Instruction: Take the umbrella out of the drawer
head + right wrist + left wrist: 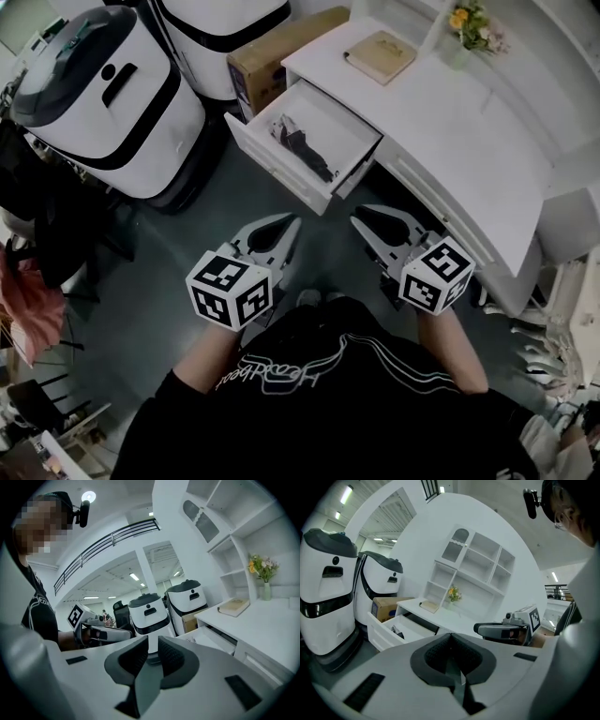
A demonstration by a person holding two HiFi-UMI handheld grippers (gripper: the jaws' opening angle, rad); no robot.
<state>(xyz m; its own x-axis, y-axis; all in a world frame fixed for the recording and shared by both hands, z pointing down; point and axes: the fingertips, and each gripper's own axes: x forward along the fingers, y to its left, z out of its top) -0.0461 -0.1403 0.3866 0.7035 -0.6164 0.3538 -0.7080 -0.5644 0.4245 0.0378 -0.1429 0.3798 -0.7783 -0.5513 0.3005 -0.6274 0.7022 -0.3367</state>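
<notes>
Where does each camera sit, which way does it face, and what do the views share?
Head view: on the person's head, looking steeply down at the open drawer and umbrella; shows both forearms, black shirt, left gripper and right gripper.
Left gripper view: on the left gripper, looking along its shut jaws toward the white desk; right gripper at right.
Right gripper view: on the right gripper, facing the white machines; left gripper at left.
Shared: all three show the drawer.
</notes>
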